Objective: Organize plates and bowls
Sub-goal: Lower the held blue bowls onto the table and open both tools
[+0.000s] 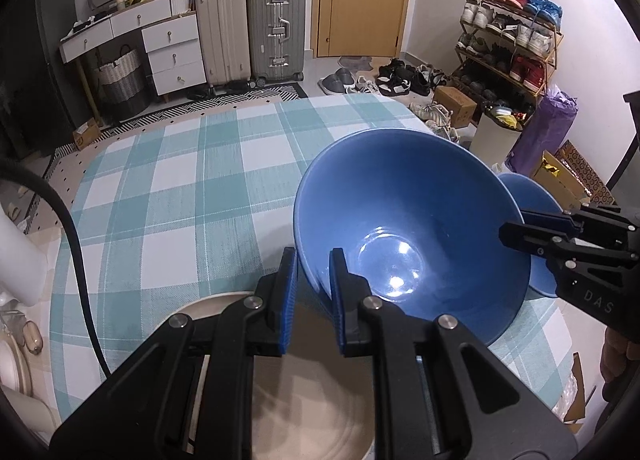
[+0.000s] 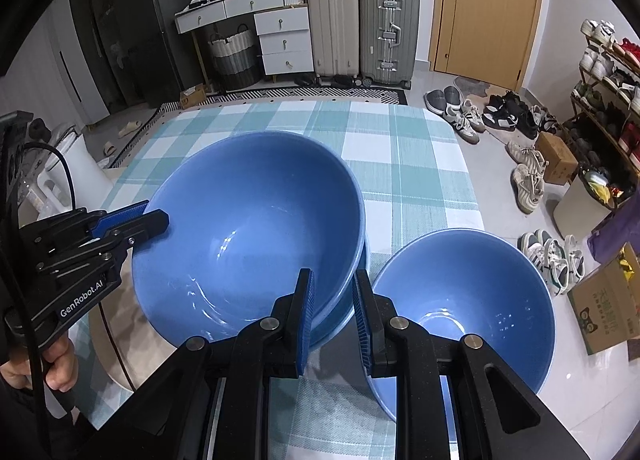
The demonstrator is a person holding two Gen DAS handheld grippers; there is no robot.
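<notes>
Two blue bowls (image 2: 248,219) w/ beige plate (image 1: 224,308) nearby.

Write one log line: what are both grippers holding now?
left gripper: shut on large blue bowl rim | right gripper: shut on small blue bowl rim

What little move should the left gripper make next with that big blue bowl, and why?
Probably ease the bowl down until it sits flat on the beige plate. The left gripper is clamped on the near rim of the big blue bowl, the bowl is tilted rather than level, and the beige plate lies just beneath it.
</notes>
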